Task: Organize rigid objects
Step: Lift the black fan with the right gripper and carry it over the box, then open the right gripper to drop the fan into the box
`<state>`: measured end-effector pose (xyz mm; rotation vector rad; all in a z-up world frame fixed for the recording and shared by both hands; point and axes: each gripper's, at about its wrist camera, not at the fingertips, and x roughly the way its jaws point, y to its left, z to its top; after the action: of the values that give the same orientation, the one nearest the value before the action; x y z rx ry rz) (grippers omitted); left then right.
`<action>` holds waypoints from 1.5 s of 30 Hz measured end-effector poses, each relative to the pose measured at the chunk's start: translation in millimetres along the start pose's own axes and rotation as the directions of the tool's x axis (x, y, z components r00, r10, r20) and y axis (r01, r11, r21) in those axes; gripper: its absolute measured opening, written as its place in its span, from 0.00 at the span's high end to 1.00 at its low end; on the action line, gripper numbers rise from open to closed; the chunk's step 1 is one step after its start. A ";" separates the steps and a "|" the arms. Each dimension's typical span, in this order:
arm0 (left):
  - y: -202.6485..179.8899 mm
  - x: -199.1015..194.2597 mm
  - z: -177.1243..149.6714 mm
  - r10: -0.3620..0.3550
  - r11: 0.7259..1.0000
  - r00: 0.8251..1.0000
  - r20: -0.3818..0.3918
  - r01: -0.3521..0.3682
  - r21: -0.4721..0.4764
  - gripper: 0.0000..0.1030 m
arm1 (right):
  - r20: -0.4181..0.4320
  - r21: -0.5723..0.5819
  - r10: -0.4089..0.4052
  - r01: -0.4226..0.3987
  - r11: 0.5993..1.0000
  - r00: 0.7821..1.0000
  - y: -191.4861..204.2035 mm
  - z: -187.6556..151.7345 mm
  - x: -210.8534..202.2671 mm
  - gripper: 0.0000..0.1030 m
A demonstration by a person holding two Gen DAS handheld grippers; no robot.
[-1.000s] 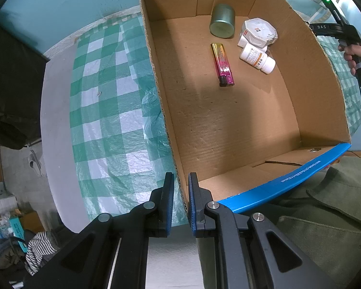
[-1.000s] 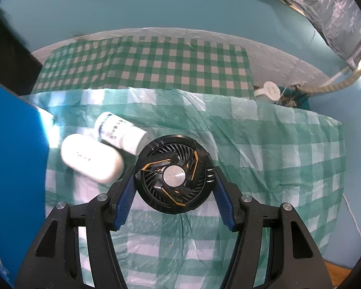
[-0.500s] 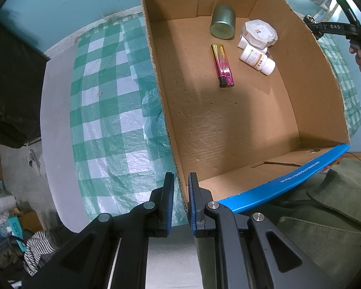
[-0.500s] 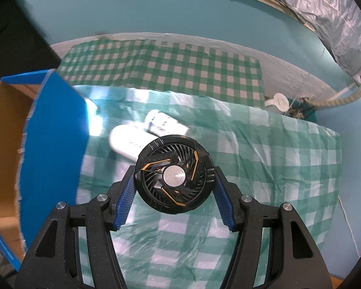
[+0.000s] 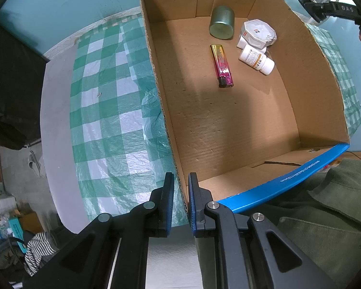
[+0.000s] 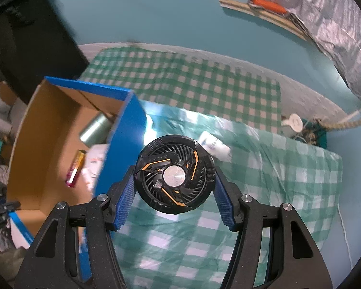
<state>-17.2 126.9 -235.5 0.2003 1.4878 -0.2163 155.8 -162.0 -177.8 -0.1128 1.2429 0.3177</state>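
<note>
right gripper point(image 6: 174, 190) clamps the fan point(image 6: 175, 174); left gripper point(image 5: 180, 201) pinches the box point(image 5: 228, 125) wall; clear the rim before releasing

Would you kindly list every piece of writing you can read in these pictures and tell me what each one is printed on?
"DAS": on the black handle of the right hand-held gripper, top right of the left wrist view.
White print on the blue rim of the cardboard box: too small to read.
Label on the white pill bottle: too small to read.
Lid of the white round container: print unreadable.
Lighter and fan: no readable text.
</note>
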 end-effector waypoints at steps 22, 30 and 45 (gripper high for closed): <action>-1.0 -0.1 0.7 0.001 1.000 1.000 0.004 -0.001 0.003 0.89 | 0.002 -0.225 0.073 -0.070 0.972 0.997 87.6 30.5 0.7 0.41; -1.4 -0.4 0.5 0.000 1.000 1.000 0.004 0.000 0.003 0.89 | -0.036 -0.268 0.073 -0.080 0.960 0.997 102.8 33.3 17.9 0.41; -1.0 -0.1 1.3 -0.001 1.000 1.000 0.001 0.001 -0.003 0.89 | -0.112 -0.278 0.065 -0.094 0.956 0.992 109.8 30.8 46.6 0.40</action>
<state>-16.2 125.5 -235.3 0.1970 1.4872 -0.2145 164.4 -41.6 -202.1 -0.3293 1.2993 0.5655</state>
